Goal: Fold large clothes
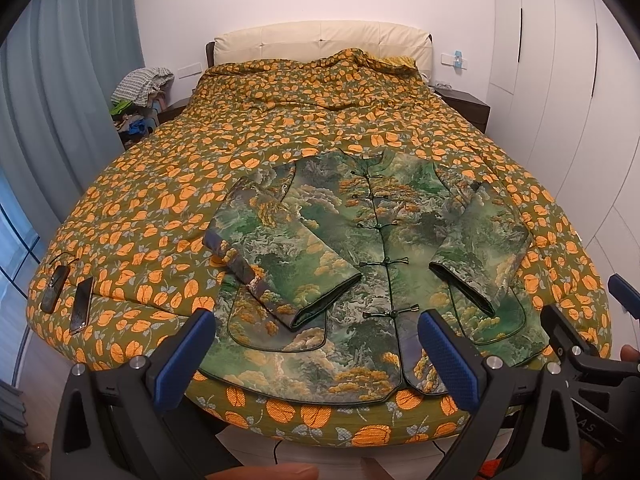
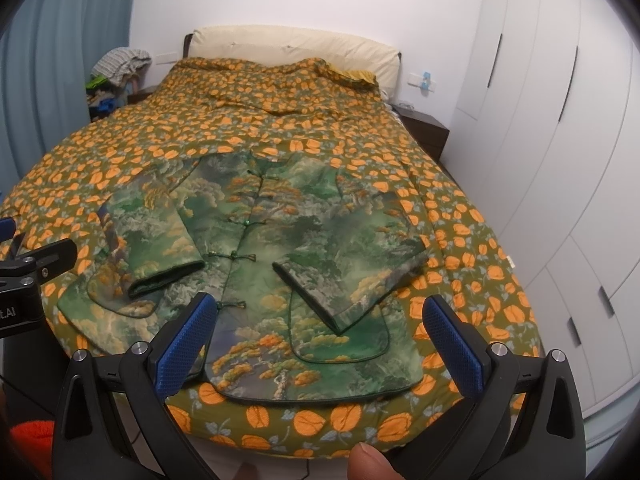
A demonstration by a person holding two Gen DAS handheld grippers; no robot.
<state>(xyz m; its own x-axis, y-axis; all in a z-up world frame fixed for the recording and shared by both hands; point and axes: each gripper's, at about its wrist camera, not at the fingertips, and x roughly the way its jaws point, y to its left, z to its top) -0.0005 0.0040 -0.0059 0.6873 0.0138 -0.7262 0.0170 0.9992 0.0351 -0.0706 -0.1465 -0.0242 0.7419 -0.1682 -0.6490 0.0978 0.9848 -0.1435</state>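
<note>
Nearest, the left tongs and the right tongs both gape wide, gripping nothing, poised above the foot of the bed. Just beyond them the green landscape-print jacket lies flat and face up on the orange-leaf quilt, knot buttons fastened, both sleeves folded in across its front. Two phones rest near the quilt's left corner. Farther back stands the cream headboard.
</note>
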